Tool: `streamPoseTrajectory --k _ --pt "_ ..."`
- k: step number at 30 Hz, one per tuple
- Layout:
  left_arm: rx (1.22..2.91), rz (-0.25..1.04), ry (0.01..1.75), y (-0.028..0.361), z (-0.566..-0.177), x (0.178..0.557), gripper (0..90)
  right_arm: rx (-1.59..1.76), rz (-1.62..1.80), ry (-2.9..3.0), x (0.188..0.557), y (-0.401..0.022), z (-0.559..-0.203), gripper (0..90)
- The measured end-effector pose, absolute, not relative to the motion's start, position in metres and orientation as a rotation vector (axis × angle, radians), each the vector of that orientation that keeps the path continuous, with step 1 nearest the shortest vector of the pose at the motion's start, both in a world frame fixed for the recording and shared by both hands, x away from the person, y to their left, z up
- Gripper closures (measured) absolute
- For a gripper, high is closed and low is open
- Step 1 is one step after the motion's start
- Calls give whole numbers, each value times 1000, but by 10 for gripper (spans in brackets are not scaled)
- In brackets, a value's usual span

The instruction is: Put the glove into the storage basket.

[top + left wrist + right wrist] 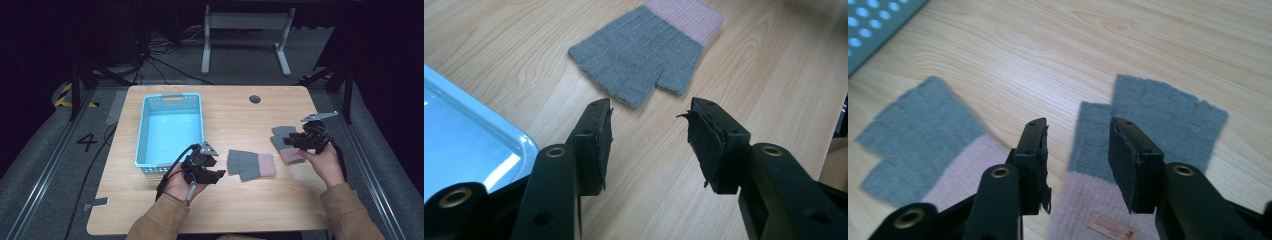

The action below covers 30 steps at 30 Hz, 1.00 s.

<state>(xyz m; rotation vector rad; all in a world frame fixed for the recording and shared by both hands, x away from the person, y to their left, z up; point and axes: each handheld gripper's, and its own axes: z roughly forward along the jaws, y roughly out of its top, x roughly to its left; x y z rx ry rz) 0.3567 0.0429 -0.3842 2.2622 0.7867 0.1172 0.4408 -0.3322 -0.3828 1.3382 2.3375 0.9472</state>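
Two grey fingerless gloves with pink cuffs lie flat on the wooden table (235,112). The nearer glove (250,164) (644,50) lies just beyond my left gripper (218,167) (649,135), whose jaws stand open and empty a short way from its finger end. The other glove (285,143) (1158,115) lies to the right. My right gripper (290,141) (1077,150) hovers open over it, jaws on either side of the thumb edge near the cuff, with nothing held. The nearer glove (923,140) also shows at the left of the right gripper view.
A light blue perforated basket (145,132) (474,150) (873,25) stands empty at the table's left, right beside my left gripper. A round cable hole (255,99) sits at the far edge. A person's tan sleeves (160,220) come in from the bottom.
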Motion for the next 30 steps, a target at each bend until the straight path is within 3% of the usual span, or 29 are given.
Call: streamPoseTrajectory --k 12,30 --pt "2269 121 788 42 -386 357 525 1455 810 2323 454 -342 -411 499" --pt "2275 122 793 43 -388 356 524 1503 660 2294 470 -335 -433 485"
